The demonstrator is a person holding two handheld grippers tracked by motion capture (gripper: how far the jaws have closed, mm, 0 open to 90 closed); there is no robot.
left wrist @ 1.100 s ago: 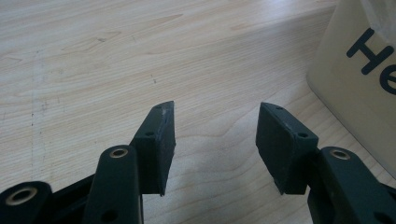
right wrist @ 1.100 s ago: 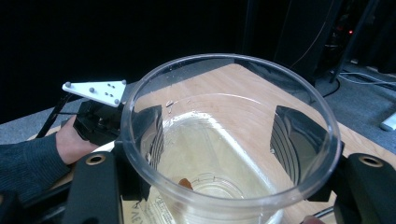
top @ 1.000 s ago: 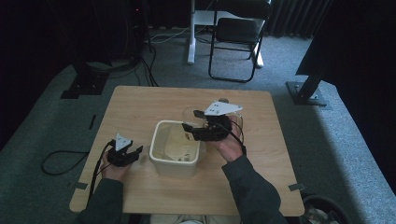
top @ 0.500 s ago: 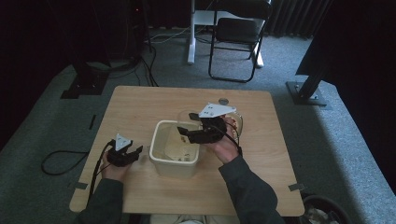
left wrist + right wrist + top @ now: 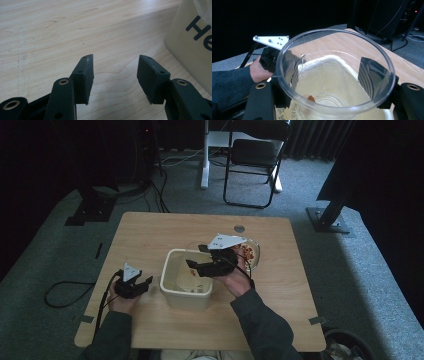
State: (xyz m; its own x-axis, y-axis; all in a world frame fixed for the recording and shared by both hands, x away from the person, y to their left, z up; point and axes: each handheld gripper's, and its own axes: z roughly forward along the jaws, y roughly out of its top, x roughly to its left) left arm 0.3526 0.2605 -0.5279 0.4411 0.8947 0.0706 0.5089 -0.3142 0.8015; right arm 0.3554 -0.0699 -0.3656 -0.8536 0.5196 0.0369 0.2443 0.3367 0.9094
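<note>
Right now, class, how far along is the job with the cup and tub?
Mostly done: the clear cup holds one brown bit. In hand: the right gripper, fingers just easing open, holds it above the cream tub. Left: that last bit; the left gripper idles open.

A recording lab or studio: black curtains [image 5: 60, 155] ring a grey carpeted floor [image 5: 350, 270], with stand bases [image 5: 327, 217], trailing cables [image 5: 160, 190], a folding chair [image 5: 252, 162] and one bare wooden table [image 5: 150, 235].
</note>
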